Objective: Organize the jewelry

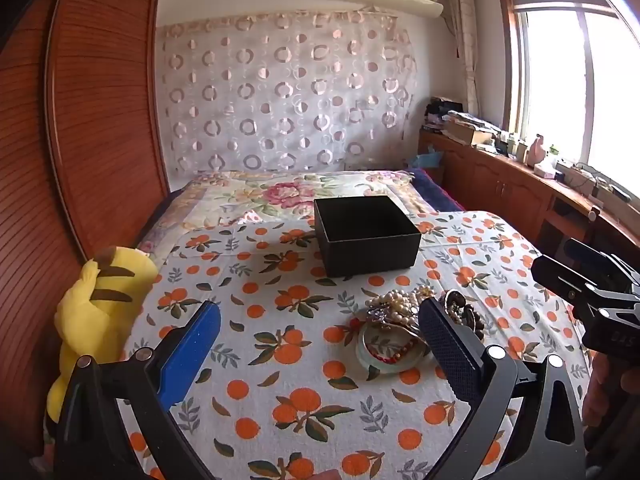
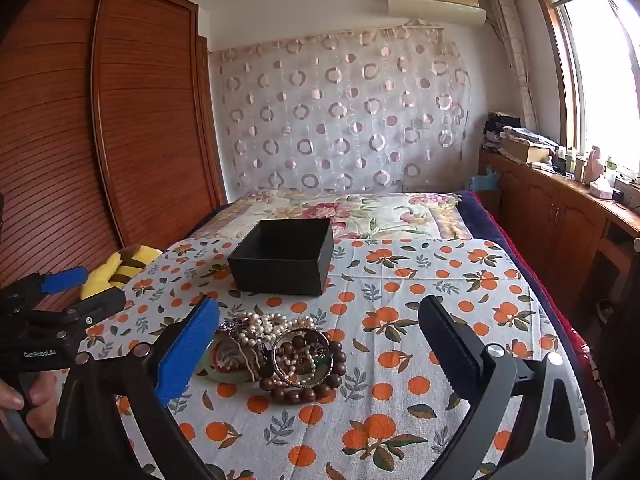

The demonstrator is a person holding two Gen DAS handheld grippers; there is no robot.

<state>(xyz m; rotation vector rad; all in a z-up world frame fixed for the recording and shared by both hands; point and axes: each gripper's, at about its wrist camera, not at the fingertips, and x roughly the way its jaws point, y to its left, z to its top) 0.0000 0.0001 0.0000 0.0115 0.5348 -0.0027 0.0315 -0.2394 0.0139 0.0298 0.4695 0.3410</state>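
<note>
So the jewelry pile is a proper tangle: a pearl strand looped over itself, a wooden bead bracelet ringing the near side, a metal bangle lying on top of that, and a pale green jade-looking bangle half buried on the far-left side of the heap. It all sits on the orange-print cloth, on the near side of the black box, a bit apart from it. The box is open on top and looks empty from here.

Handling-wise, my guess: the strands are light and floppy, so pinching one will likely drag its neighbours along since they're knotted together. The bangles are stiff and smooth, probably slippery between flat pads, and the jade one could crack if it drops. I'd take the metal bangle first by its rim where it sits proud of the pile, or grab the wooden beads on the near arc where nothing overlaps them.

The right tool is spread as wide as it goes, holding nothing, with the pile sitting between its blue pad and black pad, closer to the blue one. The left tool is also wide and empty; from its view the pile is tucked against its right-hand pad, partly hidden behind it. Both hover short of the heap, with the box beyond it.
</note>
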